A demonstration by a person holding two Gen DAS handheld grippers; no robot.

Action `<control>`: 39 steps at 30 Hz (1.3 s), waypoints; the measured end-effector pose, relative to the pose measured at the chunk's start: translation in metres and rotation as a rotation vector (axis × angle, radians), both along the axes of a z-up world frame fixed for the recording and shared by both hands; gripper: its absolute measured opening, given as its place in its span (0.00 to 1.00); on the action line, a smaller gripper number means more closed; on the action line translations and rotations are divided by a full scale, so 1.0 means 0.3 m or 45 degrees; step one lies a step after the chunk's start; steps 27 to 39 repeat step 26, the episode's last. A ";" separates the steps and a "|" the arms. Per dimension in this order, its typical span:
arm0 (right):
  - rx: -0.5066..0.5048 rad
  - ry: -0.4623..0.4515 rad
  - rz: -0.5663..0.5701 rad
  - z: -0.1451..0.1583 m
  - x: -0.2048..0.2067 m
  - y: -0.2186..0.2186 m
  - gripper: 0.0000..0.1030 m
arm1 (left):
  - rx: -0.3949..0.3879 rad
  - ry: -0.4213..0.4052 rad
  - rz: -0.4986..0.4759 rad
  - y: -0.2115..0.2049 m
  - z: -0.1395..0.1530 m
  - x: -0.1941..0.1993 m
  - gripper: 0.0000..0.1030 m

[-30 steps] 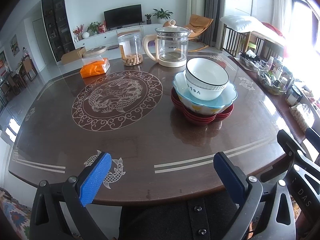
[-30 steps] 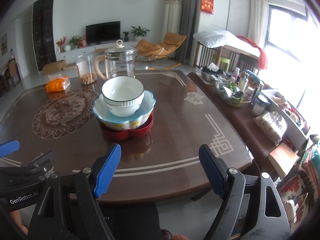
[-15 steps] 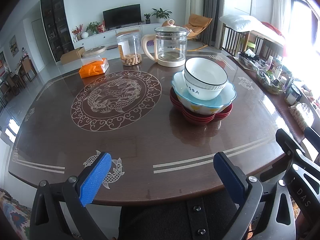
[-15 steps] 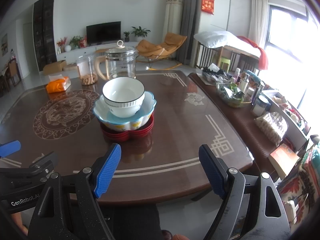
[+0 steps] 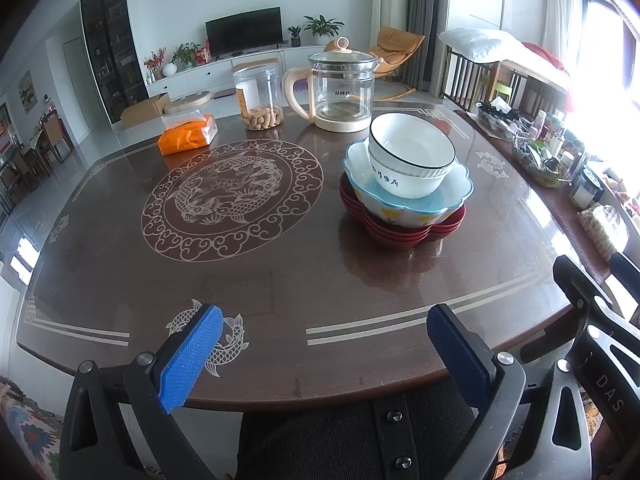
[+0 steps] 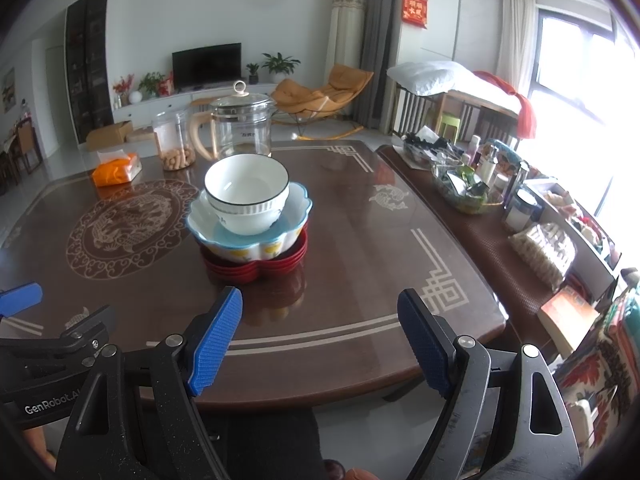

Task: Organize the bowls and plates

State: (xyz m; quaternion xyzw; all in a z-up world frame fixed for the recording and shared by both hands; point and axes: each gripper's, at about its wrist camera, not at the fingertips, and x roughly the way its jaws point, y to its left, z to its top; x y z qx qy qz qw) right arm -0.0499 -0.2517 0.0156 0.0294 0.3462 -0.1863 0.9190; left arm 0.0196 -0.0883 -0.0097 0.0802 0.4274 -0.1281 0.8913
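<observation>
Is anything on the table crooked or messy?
Only a little: the white bowl with the black rim sits tilted and off-centre inside the pale blue scalloped bowl, which rests on stacked red flower-shaped plates. Nothing looks spilled or broken on the brown table.

On the table point(image 5: 280, 272), a bowl point(image 5: 412, 160) is nested in a wider scalloped bowl point(image 5: 448, 196), which is stacked on a pile of plates point(image 5: 400, 236). Behind the stack a kettle point(image 5: 342, 88) is placed, with a jar point(image 5: 258, 98) to its left and a packet point(image 5: 186, 138) further left.
</observation>
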 end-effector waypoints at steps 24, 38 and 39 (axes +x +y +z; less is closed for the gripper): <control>0.011 0.004 0.000 -0.015 0.000 0.001 0.81 | 0.007 -0.003 0.001 0.006 -0.015 -0.003 0.98; 0.010 0.002 0.000 -0.014 0.000 0.001 0.81 | 0.012 -0.021 0.005 0.008 -0.011 -0.010 0.99; 0.010 0.002 0.000 -0.014 0.000 0.001 0.81 | 0.012 -0.021 0.005 0.008 -0.011 -0.010 0.99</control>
